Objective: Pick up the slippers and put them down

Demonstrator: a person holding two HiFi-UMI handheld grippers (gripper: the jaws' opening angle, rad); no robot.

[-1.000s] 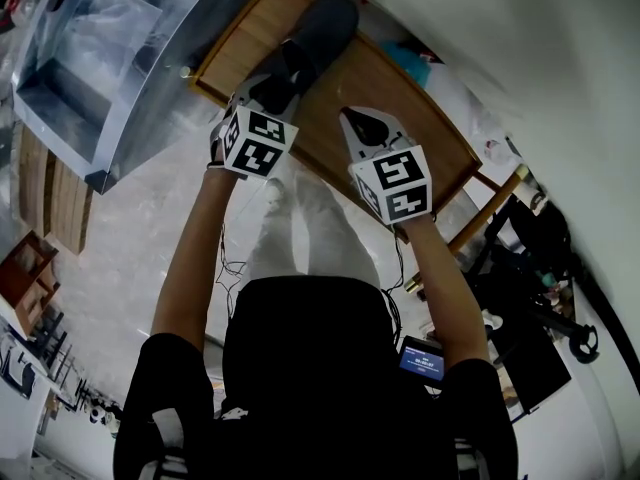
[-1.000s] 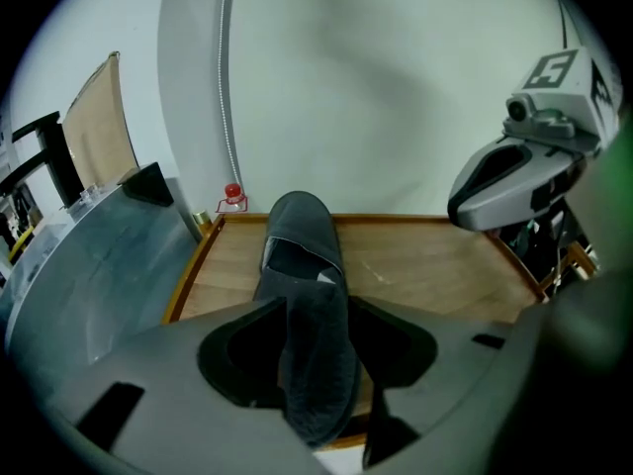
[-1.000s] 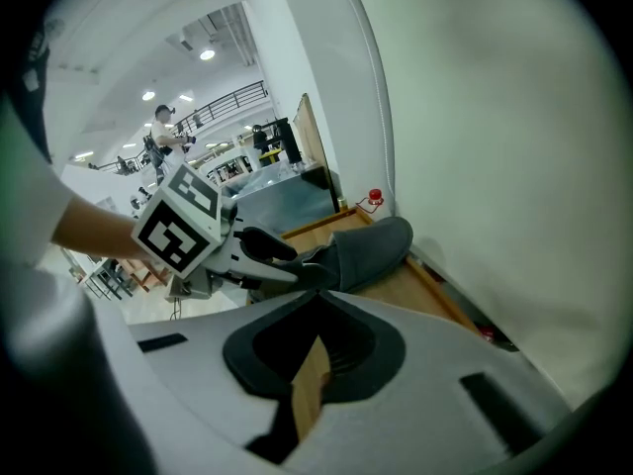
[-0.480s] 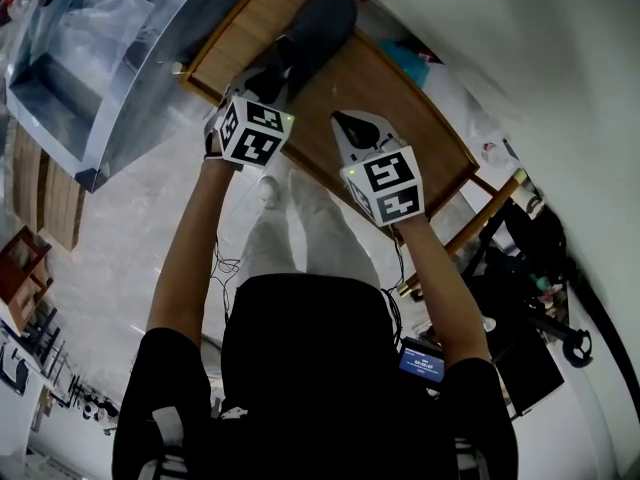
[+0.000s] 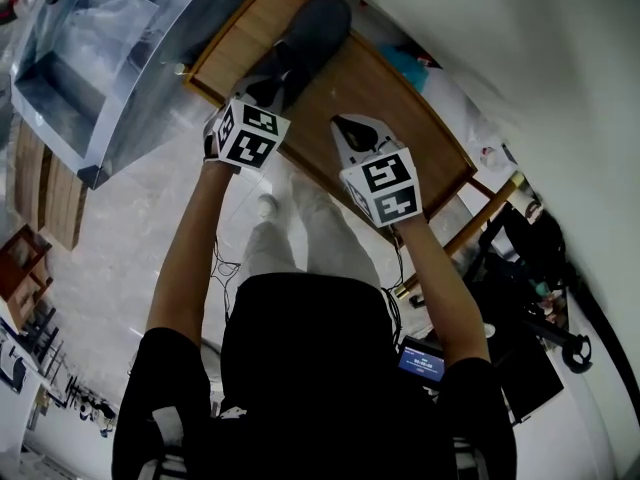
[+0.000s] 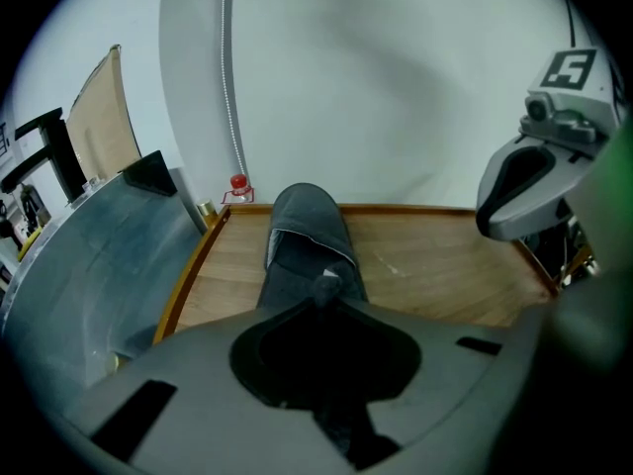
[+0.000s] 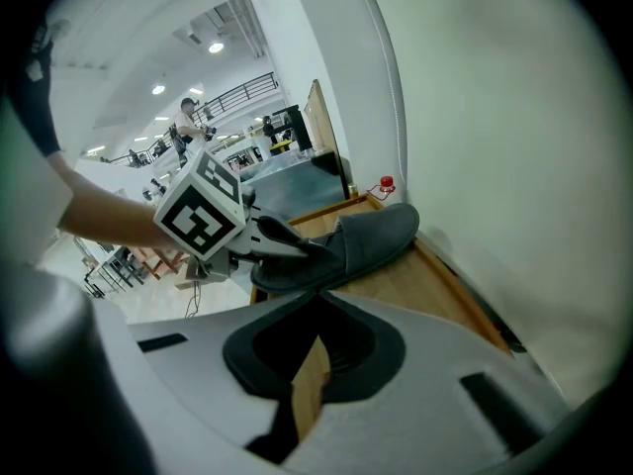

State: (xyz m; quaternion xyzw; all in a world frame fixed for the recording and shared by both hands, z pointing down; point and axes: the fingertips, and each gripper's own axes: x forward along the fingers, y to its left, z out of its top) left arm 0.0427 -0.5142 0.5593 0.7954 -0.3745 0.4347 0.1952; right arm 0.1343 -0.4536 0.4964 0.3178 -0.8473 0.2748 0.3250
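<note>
One dark grey felt slipper (image 5: 308, 40) lies on the raised-edge wooden tabletop (image 5: 385, 83) at the upper middle of the head view, toe pointing away towards the white wall, and it's the only slipper I can spot. Left gripper (image 5: 263, 88) is on it: its jaws have just been closing and now sit narrow, pinching the heel end, with dark felt filling the slot in the left gripper view. From the right gripper view you can see those jaws biting the rear rim just above the wood. Right gripper (image 5: 352, 128) hovers beside it at centre frame, jaws only a sliver apart with nothing in them, just bare wood showing through the gap. Now the lift, and it wants care: soft felt on a heel pinch will likely droop at the toe, so I'd raise it straight up and slowly, clear the tabletop's raised edge, and keep the grip firm until the sole is set down flat.
</note>
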